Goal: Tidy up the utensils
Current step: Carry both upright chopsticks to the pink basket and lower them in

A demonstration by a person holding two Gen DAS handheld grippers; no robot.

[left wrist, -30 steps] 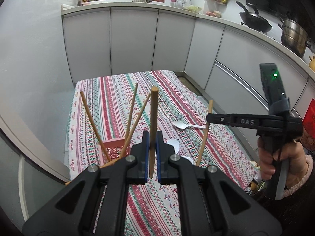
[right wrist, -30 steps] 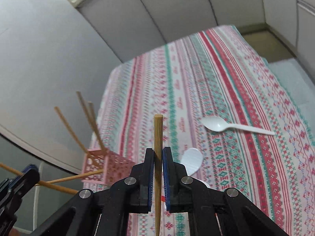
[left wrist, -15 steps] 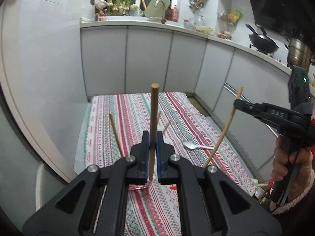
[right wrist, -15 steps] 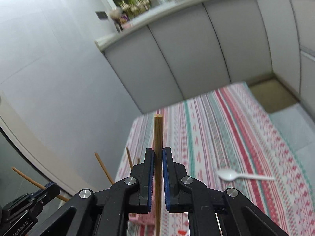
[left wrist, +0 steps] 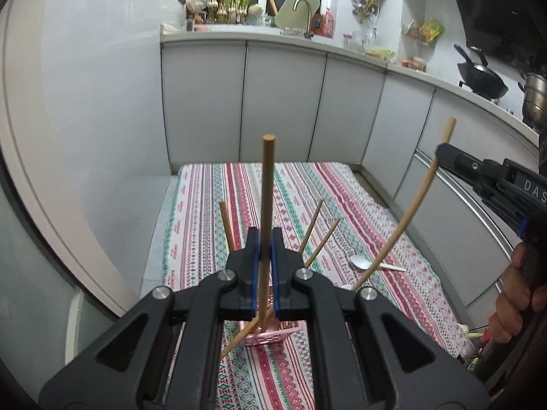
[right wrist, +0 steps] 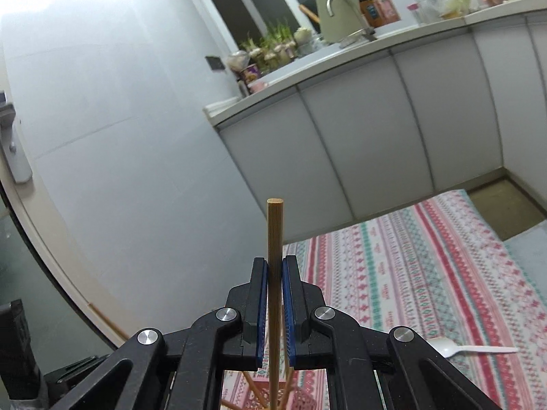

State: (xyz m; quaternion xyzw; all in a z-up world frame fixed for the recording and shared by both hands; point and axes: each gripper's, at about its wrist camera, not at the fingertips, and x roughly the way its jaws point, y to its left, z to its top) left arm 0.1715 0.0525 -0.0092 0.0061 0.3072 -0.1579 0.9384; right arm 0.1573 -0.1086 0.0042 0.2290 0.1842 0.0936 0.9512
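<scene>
Wooden chopsticks are being clamped upright, one in your left gripper (left wrist: 264, 249), one in your right gripper (right wrist: 273, 294), above the near pink holder (left wrist: 270, 336); releasing off-centre risks missing it.

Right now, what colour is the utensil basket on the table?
Pink; the basket shows best in the left wrist view, behind the gripper.
</scene>
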